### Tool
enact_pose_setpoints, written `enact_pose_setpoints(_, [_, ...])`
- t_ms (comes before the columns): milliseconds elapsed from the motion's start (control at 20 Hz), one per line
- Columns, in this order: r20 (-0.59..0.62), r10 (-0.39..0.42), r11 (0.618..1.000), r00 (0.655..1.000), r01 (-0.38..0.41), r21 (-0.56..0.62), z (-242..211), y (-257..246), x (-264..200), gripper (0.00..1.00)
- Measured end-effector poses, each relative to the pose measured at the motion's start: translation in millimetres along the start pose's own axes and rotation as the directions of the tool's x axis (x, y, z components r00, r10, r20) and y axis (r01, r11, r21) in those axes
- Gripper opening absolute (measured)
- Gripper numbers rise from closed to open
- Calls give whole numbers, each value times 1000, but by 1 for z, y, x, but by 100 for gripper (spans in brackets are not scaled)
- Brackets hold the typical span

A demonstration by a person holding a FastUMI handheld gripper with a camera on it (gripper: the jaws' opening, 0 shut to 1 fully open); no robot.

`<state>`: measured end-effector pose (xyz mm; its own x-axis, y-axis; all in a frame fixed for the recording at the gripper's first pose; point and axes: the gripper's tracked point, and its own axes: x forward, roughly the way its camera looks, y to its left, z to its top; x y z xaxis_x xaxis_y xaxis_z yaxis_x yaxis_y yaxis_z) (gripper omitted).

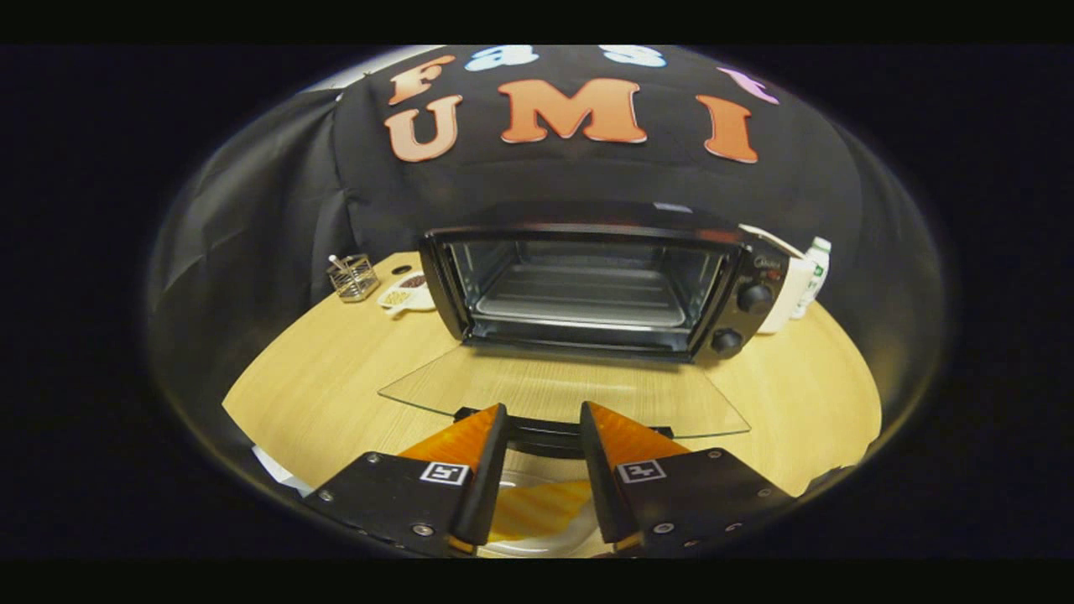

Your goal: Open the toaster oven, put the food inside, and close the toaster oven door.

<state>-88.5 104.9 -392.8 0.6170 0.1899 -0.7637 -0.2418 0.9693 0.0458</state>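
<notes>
- The table, pale wood-grain laminate, round-edged and smooth, carries everything; a plate would slide on it easily.
- The toaster oven sits at twelve o'clock from the gripper, well beyond the fingers: a boxy dark metal shell, rigid and probably heavy enough to stay put when its door is worked. Inside, a wire rack of thin parallel bars lies flat above a metal floor. Two round knobs stand one above the other on its right panel.
- The oven door is already dropped flat toward the gripper: a clear glass pane, hard, slick and breakable, with a dark bar handle along its near edge. For closing, that handle looks the best place to hook or pinch, lifting from underneath.
- The gripper hovers with its fingers parted moderately, holding nothing; the handle shows through the gap just ahead of the tips.
- The food lies at six o'clock, below and between the fingers, on a pale plate: a yellow, ridged, wavy piece, likely light and soft or crumbly. I would take it gently by its edges.
- At ten o'clock stand a small wire basket and a white dish; at two o'clock, beside the oven, a white bottle.
</notes>
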Motion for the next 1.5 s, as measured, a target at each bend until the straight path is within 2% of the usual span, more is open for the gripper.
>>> enact_pose_setpoints(150, [-153,-70,998,986,70,-2,-30,-19,13,55])
enact_pose_setpoints(250, [-204,-78,997,976,81,7,-37,-21,21,60])
enact_pose_setpoints(400, [-207,-85,996,975,89,8,-31,-23,31,66])
enact_pose_setpoints(800, [-290,-79,996,954,86,11,-33,-24,39,67])
enact_pose_setpoints(850, [-291,-70,996,954,80,24,-32,-22,35,67])
enact_pose_setpoints(1150, [-273,-67,988,960,102,119,-36,-16,-9,99])
enact_pose_setpoints(1350, [-292,-85,977,953,137,164,-48,-7,-47,99])
enact_pose_setpoints(1500, [-351,-67,971,934,142,192,-72,15,-62,99])
